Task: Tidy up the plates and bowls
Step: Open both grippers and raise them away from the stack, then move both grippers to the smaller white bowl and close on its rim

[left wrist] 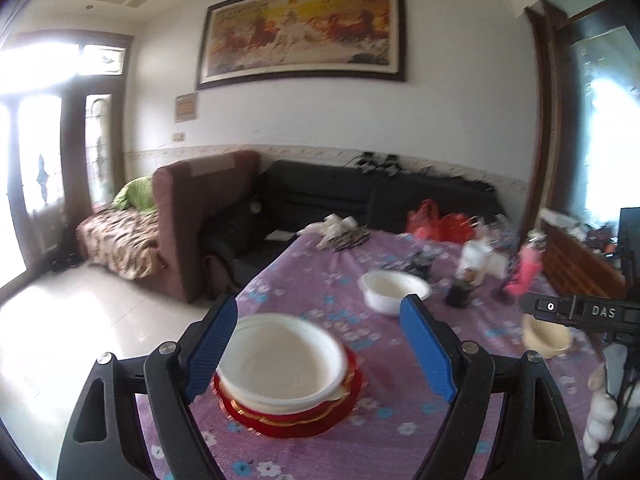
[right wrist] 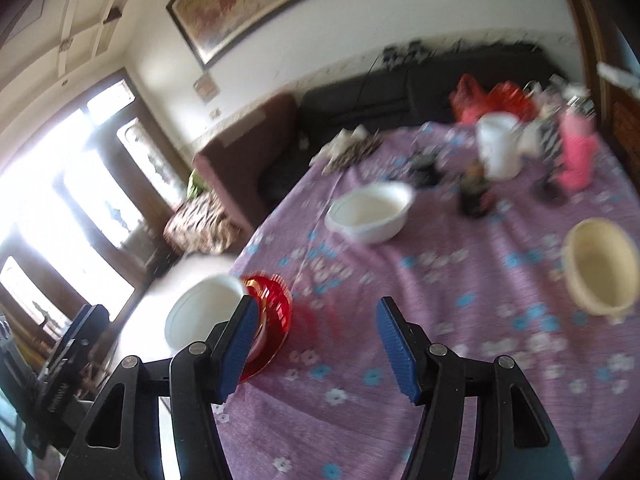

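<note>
Over purple tablecloth (left wrist: 360, 440) | left hand-held gripper (left wrist: 320, 344) wide, empty | right hand-held gripper (right wrist: 316, 344) parted, empty

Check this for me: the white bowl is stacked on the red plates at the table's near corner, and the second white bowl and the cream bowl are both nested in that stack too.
Wrong on one point. The white bowl does sit on the red plates, but the second white bowl and the cream bowl stand apart on the purple tablecloth, not nested. The right wrist view shows it.
</note>
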